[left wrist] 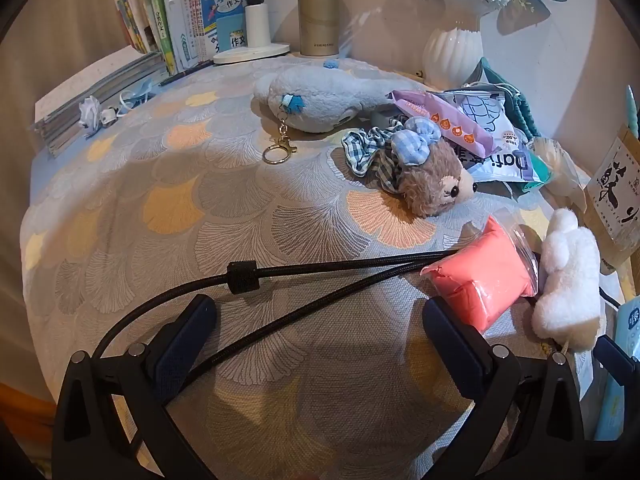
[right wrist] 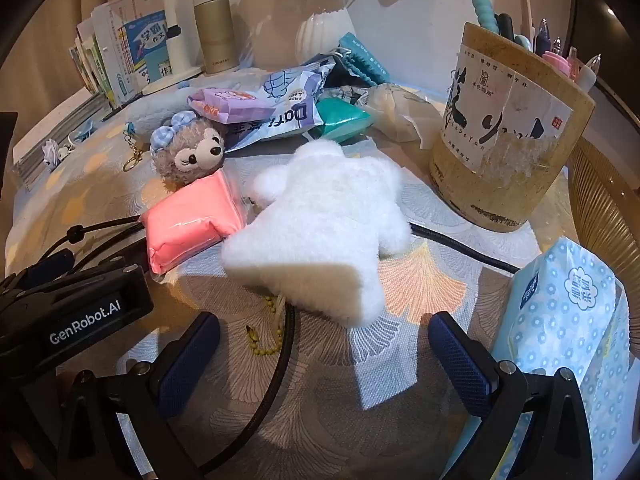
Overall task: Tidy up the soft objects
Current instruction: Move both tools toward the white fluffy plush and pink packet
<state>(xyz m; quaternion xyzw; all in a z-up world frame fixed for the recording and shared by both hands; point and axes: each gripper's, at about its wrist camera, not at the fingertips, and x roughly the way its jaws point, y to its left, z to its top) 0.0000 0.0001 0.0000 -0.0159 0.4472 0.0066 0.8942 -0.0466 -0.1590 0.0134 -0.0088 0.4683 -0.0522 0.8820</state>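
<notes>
A white fluffy plush (right wrist: 324,224) lies on the patterned tablecloth just ahead of my open, empty right gripper (right wrist: 324,356); it also shows at the right of the left wrist view (left wrist: 568,280). A pink clay pack (left wrist: 480,276) (right wrist: 192,216) lies beside it, touching my open, empty left gripper's (left wrist: 320,340) right fingertip (left wrist: 444,320). A brown bear head plush with a blue bow (left wrist: 432,176) (right wrist: 188,152) lies behind the pack. A pale blue plush (left wrist: 320,100) with a gold keyring (left wrist: 278,148) lies further back.
Snack bags (right wrist: 272,116), a teal pack (right wrist: 344,122) and a checked scrunchie (left wrist: 368,152) are piled behind. A bamboo pen holder (right wrist: 508,140), tissue pack (right wrist: 560,320), white vase (left wrist: 452,56), gold thermos (left wrist: 318,8) and books (left wrist: 180,24) ring the table. Black cables (left wrist: 320,276) cross the cloth.
</notes>
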